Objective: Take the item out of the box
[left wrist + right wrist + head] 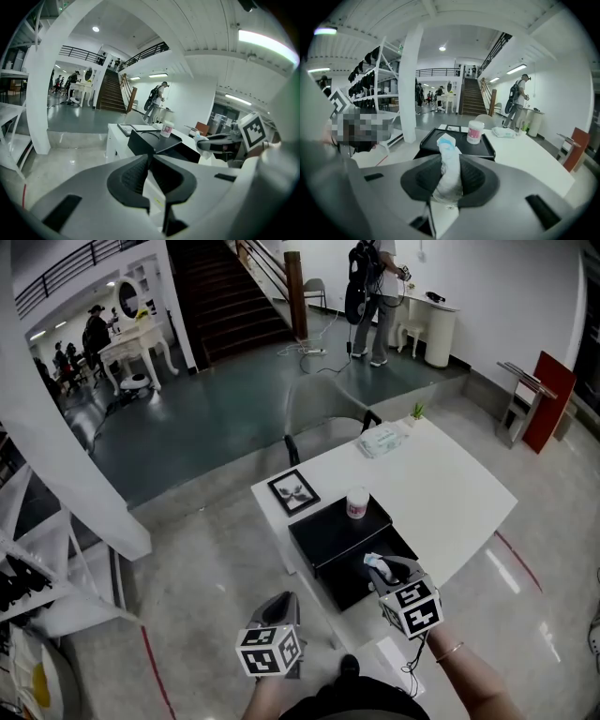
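A black box stands open at the near end of the white table, its black lid lying beside it. My right gripper hovers over the open box, shut on a soft white item with a blue tip. In the right gripper view the item stands up between the pads, above the lid. My left gripper hangs over the floor to the left of the table; its jaws are shut with nothing in them. In the left gripper view the right gripper shows beyond the box.
A white cup with a pink label stands on the lid. A framed picture, a tissue pack and a small plant are on the table. A chair stands behind it. A person stands far back.
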### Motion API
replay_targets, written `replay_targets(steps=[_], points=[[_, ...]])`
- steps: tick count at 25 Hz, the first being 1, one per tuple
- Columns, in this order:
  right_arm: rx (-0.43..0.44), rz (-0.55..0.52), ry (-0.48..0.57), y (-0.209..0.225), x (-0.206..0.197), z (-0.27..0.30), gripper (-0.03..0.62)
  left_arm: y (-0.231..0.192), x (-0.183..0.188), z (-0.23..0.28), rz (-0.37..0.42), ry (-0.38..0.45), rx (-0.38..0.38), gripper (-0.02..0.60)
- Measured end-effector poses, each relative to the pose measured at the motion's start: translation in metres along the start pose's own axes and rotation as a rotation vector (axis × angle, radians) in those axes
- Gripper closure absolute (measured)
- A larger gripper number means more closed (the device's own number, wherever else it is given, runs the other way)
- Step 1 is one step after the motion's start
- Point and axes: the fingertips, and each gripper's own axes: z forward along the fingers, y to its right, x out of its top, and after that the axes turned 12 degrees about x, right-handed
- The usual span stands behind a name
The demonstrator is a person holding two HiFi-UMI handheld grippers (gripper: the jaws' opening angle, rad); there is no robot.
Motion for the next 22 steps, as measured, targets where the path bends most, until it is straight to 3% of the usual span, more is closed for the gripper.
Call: replay_targets(steps=[11,22], points=[[-0.064,0.151,0.146,0.008,0.007,-0.043,0.499,0.019,0.003,0.007,0.039,-0.005,-0.045,0.55],[-0.121,0.287,0.213,0.015,-0.017,-0.074,0.499,0.04,0.008,0.013,0.081,-0.007,-0.089,0.551]])
